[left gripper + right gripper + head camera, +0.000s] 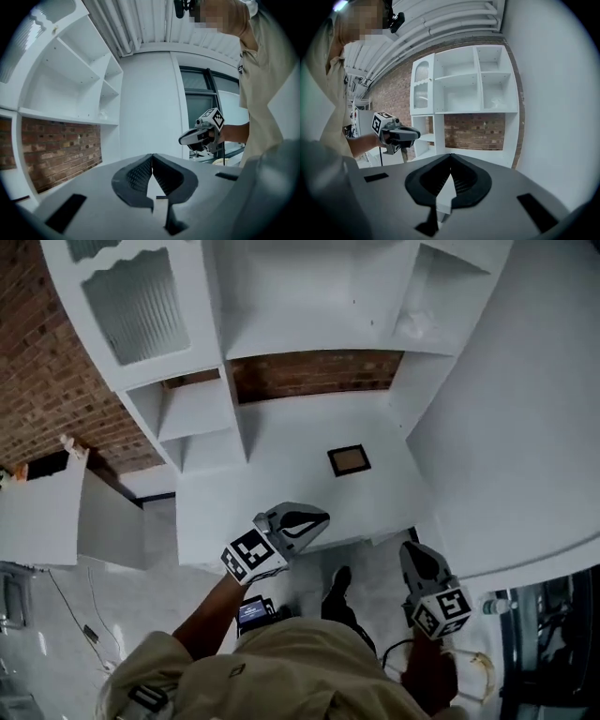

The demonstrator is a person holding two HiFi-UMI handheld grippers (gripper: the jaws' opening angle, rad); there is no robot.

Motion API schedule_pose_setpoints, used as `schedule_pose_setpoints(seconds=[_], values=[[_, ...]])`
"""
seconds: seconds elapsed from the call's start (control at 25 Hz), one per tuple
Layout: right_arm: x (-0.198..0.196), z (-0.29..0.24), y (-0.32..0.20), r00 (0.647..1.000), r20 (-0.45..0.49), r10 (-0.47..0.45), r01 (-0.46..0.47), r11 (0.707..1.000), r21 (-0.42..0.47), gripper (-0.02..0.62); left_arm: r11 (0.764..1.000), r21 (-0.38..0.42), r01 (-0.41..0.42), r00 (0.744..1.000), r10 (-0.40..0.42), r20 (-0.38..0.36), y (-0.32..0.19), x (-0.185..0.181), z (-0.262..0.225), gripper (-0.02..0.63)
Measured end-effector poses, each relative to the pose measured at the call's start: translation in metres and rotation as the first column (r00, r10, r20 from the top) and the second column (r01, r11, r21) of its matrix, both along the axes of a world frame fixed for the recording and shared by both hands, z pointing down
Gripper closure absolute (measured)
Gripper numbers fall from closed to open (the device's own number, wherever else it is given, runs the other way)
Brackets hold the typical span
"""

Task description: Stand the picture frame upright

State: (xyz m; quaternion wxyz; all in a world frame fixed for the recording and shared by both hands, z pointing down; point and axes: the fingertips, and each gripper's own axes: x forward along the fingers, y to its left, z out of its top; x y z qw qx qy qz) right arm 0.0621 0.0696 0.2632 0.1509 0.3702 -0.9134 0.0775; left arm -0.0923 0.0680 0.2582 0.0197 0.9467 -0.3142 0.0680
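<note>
In the head view, a brick wall (37, 381) fills the 9 o'clock side. Against it stands a white shelf unit (192, 411) with a ribbed-glass door (141, 301) at 11 o'clock. More brick shows through the unit's open back at 12 o'clock.

The white bench (281, 460) runs out from under the shelves toward the person. The left tool (317, 519), held on a bare forearm, sits over the bench's near edge at about 6 o'clock, and its marker cube points back toward the body. In the left gripper view its two ribbed jaws meet at the tips, closed on nothing.

The picture frame (349, 460) is a small dark rectangle with a brownish centre. It lies flat on the bench just right of the middle of the head view, at about 1 o'clock from the left tool and apart from it. Neither tool touches it.

The right tool (413, 557) hangs off the bench's front right corner at about 5 o'clock, over the pale floor (141, 606), with the frame at its 11 o'clock. In the right gripper view its jaws are pressed together and hold nothing.

A plain white wall (525, 427) covers the 3 o'clock side.
</note>
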Motion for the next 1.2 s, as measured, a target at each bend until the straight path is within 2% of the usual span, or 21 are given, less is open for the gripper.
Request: schedule_pose_setpoints(seconds=[0.24, 0.6, 0.8, 1.0, 1.2], values=[[-0.013, 0.001, -0.07, 0.998, 0.01, -0.065, 0.065, 0.998, 0.026, 0.591, 0.998, 0.016, 0.059, 0.998, -0.059, 0.017, -0.052, -0.01, -0.006, 0.597], [-0.011, 0.055, -0.189, 0.991, 0.062, -0.12, 0.125, 0.989, -0.075, 0.591, 0.991, -0.058, 0.118, 0.992, -0.115, 0.055, -0.161, 0.007, 0.026, 0.597], [-0.005, 0.085, -0.257, 0.986, 0.036, -0.163, 0.166, 0.98, -0.107, 0.591, 0.986, -0.061, 0.154, 0.986, -0.149, 0.08, -0.234, 0.015, 0.045, 0.597], [-0.01, 0.129, -0.316, 0.98, 0.006, -0.197, 0.196, 0.971, -0.137, 0.591, 0.982, -0.078, 0.171, 0.978, -0.159, 0.137, -0.303, 0.017, 0.085, 0.597], [-0.015, 0.186, -0.355, 0.972, -0.033, -0.232, 0.221, 0.954, -0.201, 0.591, 0.98, -0.138, 0.142, 0.97, -0.109, 0.219, -0.357, 0.023, 0.145, 0.597]])
